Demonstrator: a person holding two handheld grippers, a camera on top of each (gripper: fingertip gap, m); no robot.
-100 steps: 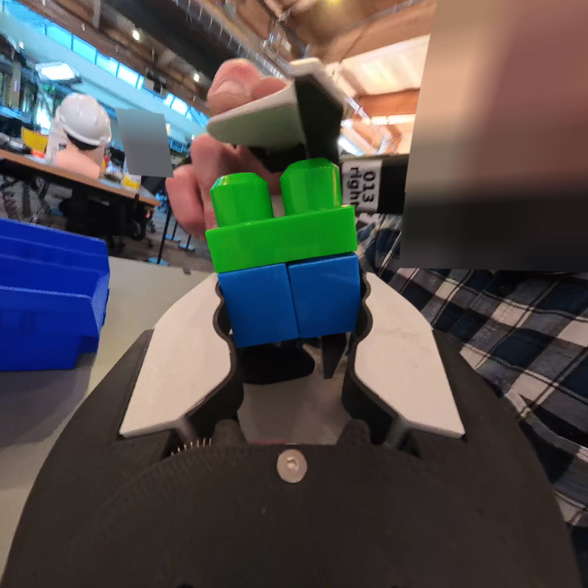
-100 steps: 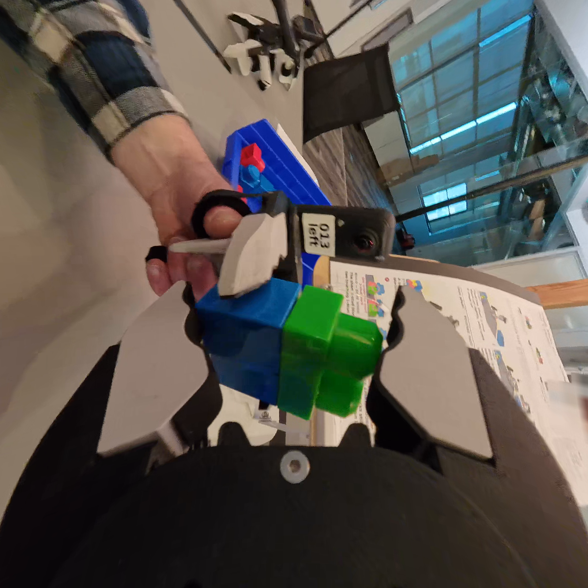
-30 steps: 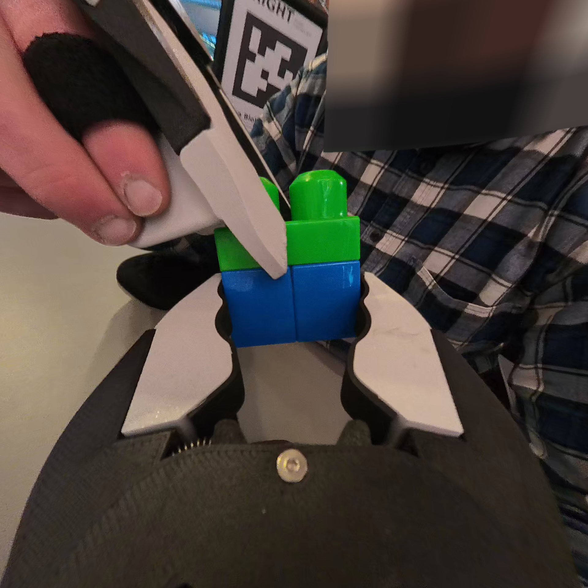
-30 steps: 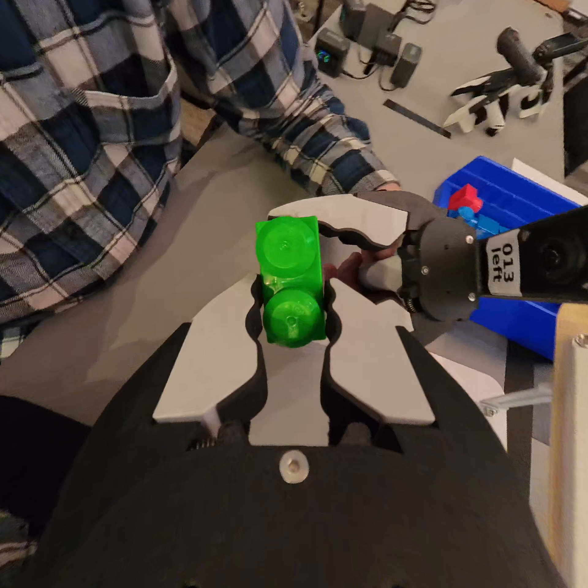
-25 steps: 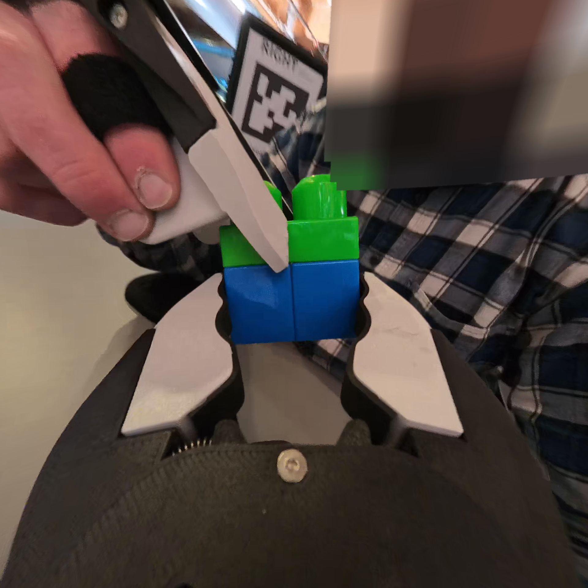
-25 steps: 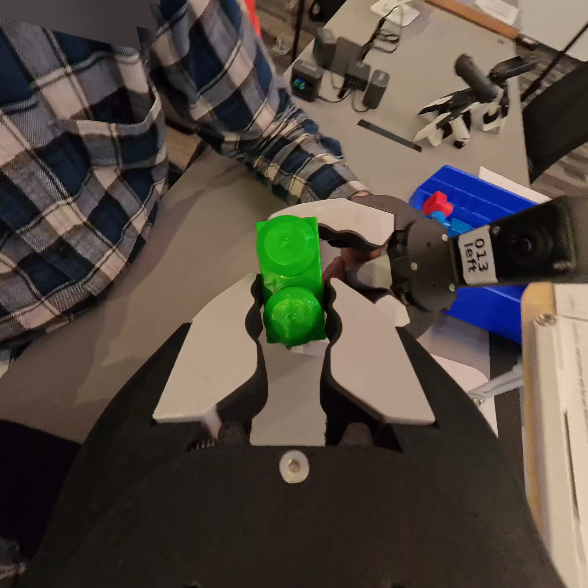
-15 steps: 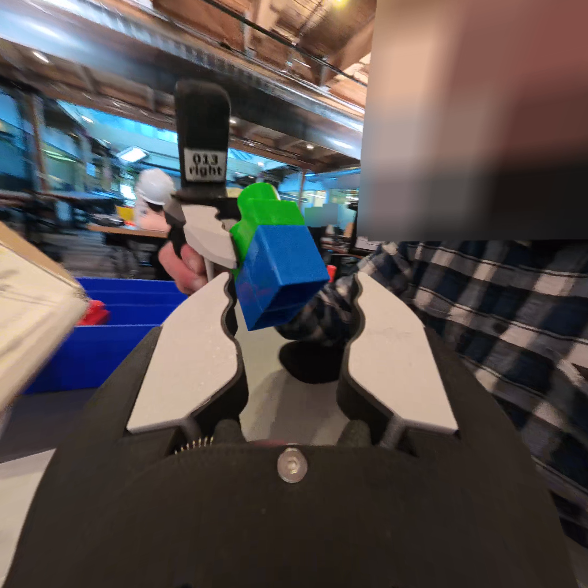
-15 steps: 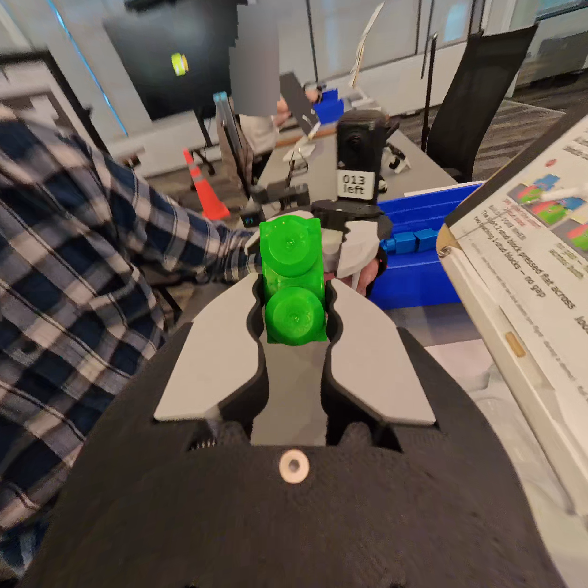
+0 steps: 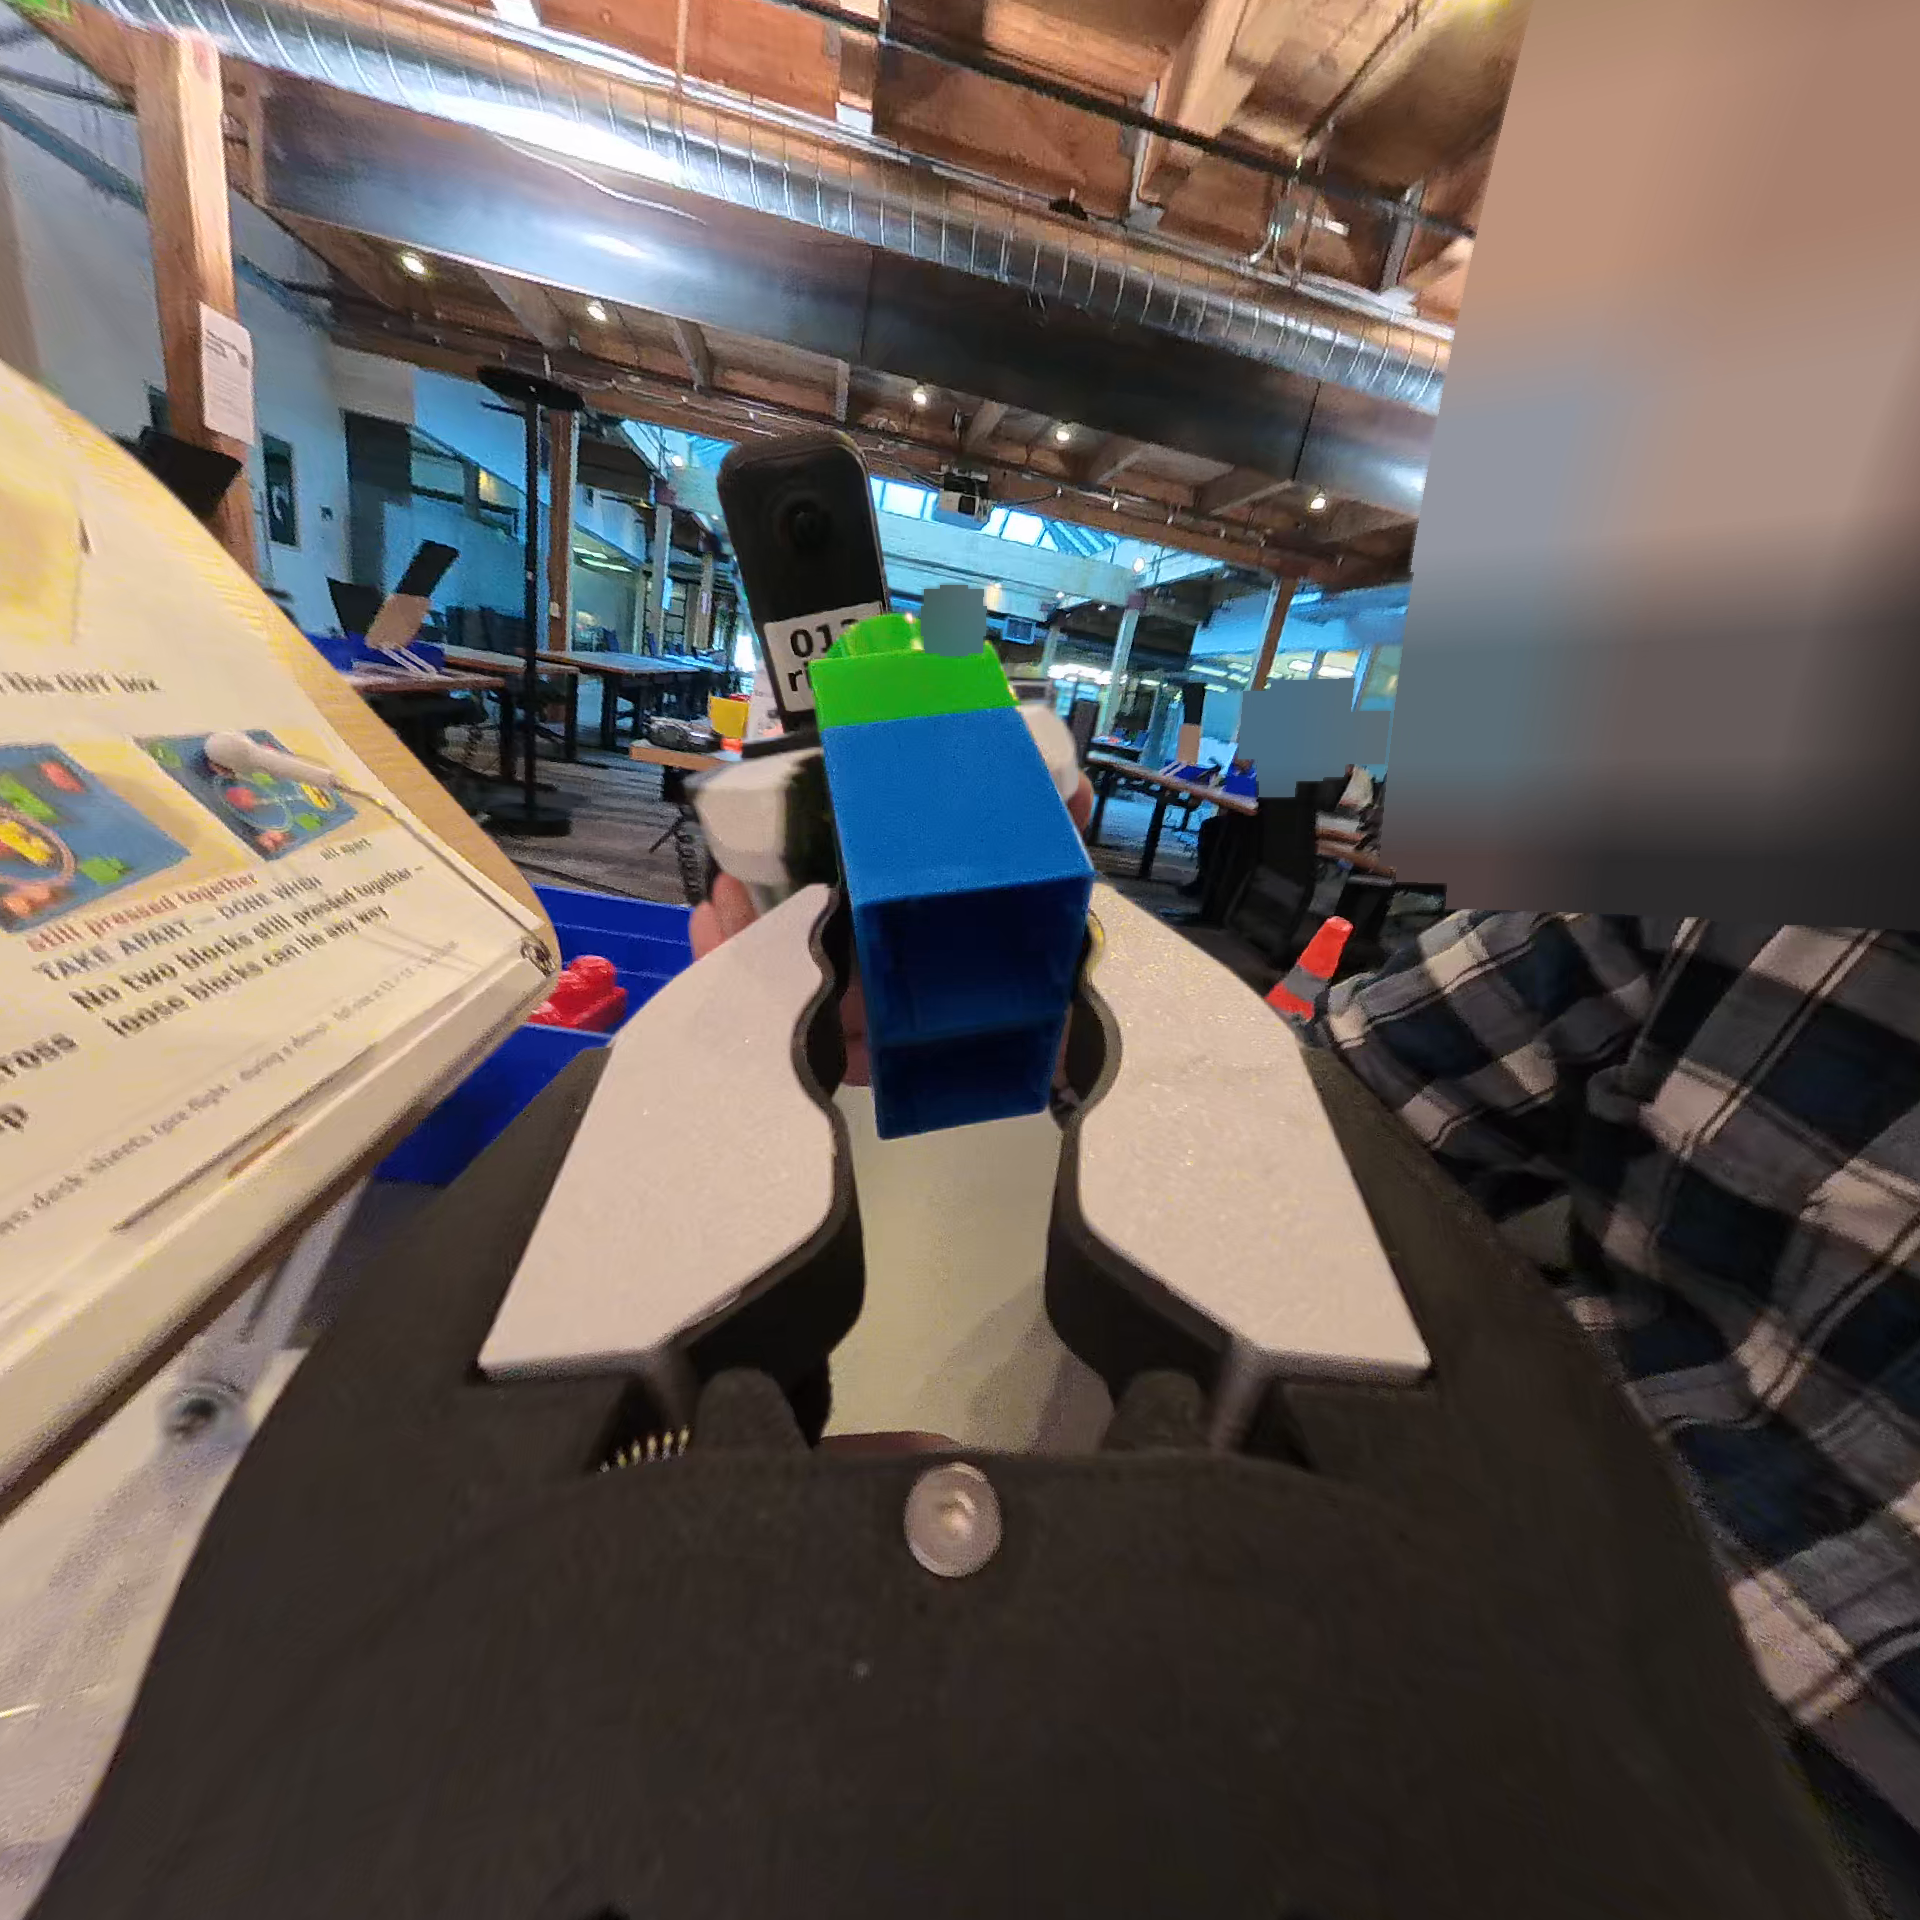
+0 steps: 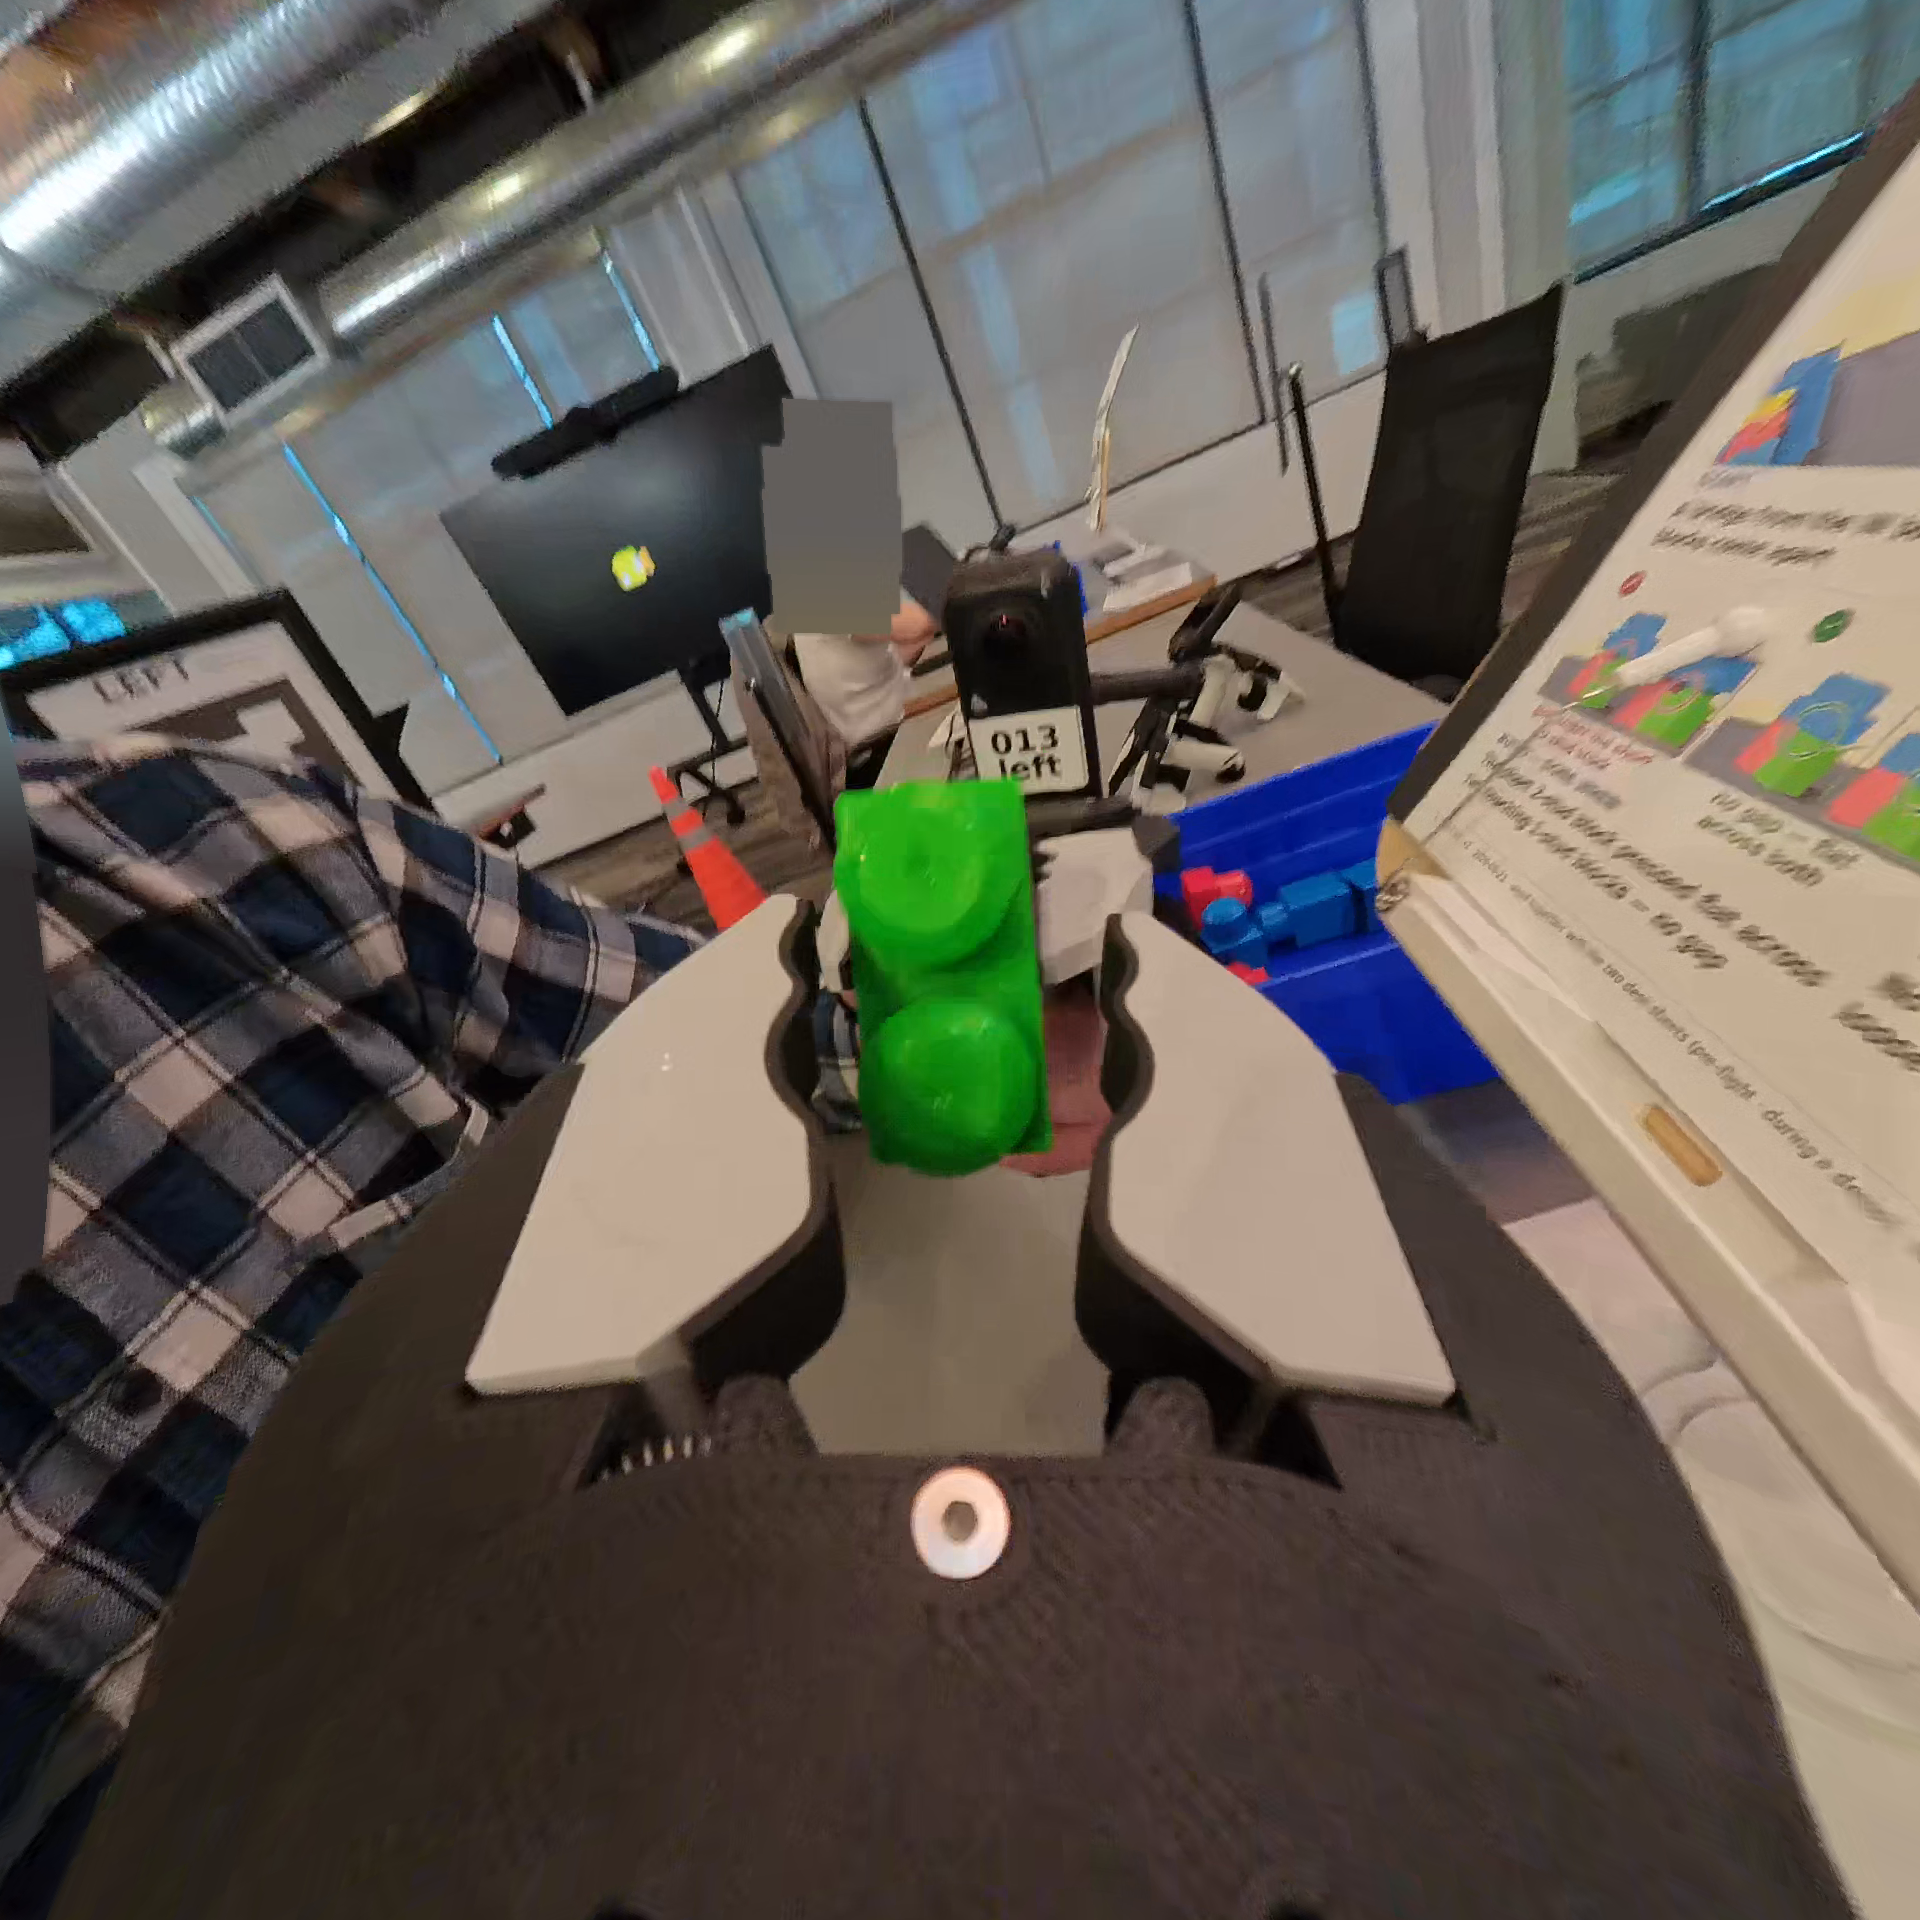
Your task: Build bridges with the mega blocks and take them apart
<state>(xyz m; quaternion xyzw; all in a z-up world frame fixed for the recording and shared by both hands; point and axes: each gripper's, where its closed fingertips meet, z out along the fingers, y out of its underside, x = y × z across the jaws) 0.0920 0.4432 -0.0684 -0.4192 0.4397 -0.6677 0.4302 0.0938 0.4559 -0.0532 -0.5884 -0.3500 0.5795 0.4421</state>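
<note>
**A:** Item one: written matter?

**B:** A laminated instruction sheet (image 9: 208, 883) with printed text and coloured block diagrams, propped at a slant at the left of the left wrist view. There is a white printed label (image 9: 805, 665) on the camera of the right gripper (image 10: 951, 935), partly behind the blocks. A matching label (image 10: 1029, 753) sits on the camera of the left gripper (image 9: 961, 935). A black-and-white marker board (image 10: 187, 707) stands behind the plaid sleeve (image 10: 260, 987).

**A:** Item two: task piece?

**B:** A block stack (image 9: 956, 831), held in the air between the two grippers and clear of the table. Its green two-stud block (image 10: 935, 977) is seated on a blue lower part, whose hollow underside faces the left camera.

**A:** Item three: jaws?

**B:** The left jaws are closed on the blue lower part, one pad on each side. The right jaws are spread, with a gap showing between each pad and the green block, so they grip nothing.

**A:** Pose?

**B:** The grippers face each other nose to nose, both raised and roughly level. The right hand (image 9: 727, 914) shows just behind the stack.

**A:** Sundries?

**B:** A blue bin (image 10: 1351, 997) beside the sheet, holding a red block (image 9: 587, 987) and blue ones, and an orange cone (image 10: 707, 862) farther off.
</note>
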